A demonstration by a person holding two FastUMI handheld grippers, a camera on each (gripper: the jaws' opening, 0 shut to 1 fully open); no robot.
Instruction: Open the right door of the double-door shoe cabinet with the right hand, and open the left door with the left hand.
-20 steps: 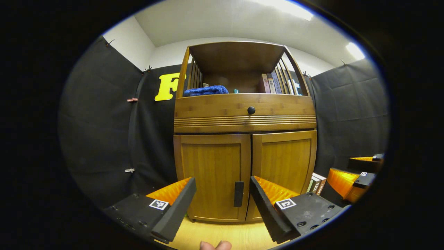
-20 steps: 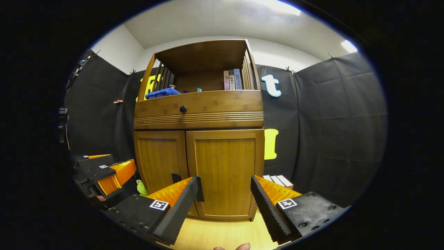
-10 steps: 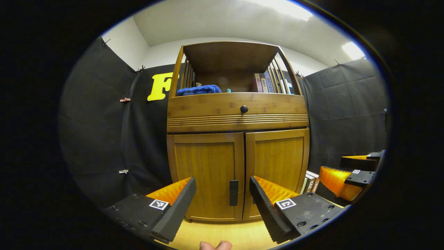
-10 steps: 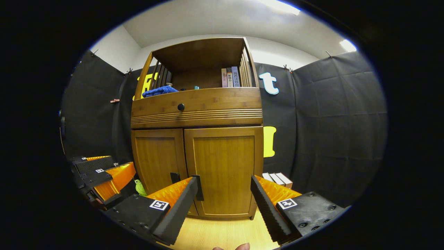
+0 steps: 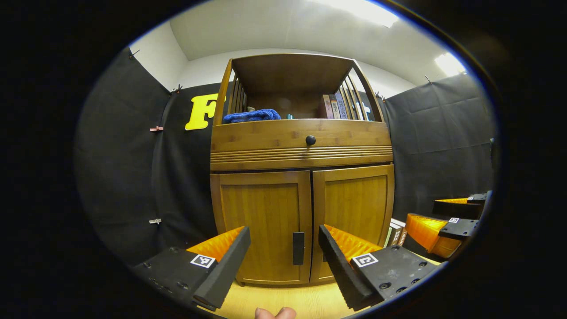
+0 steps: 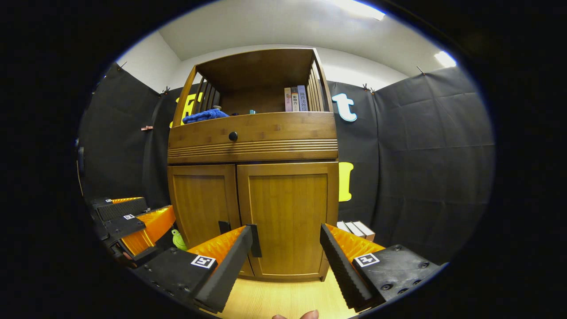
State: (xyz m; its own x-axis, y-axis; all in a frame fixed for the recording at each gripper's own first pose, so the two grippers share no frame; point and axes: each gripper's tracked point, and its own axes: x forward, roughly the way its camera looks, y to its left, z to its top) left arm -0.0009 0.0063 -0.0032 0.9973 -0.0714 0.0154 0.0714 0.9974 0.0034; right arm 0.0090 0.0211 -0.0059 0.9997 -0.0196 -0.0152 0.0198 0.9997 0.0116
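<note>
Wooden shoe cabinet (image 5: 301, 177) doors closed, green toy (image 6: 179, 239) beside it

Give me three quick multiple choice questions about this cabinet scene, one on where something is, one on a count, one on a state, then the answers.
1. Where does the blue cloth lie?
A. on the floor
B. on the open top shelf
C. on a door handle

2. How many round knobs does the drawer front carry?
A. one
B. two
C. three

3. What state are the cabinet doors in?
A. both open
B. right door open
C. both shut

Answers: 1 B, it lies left on the shelf, books right. 2 A, a single dark knob. 3 C, left door and right door sit flush.
</note>
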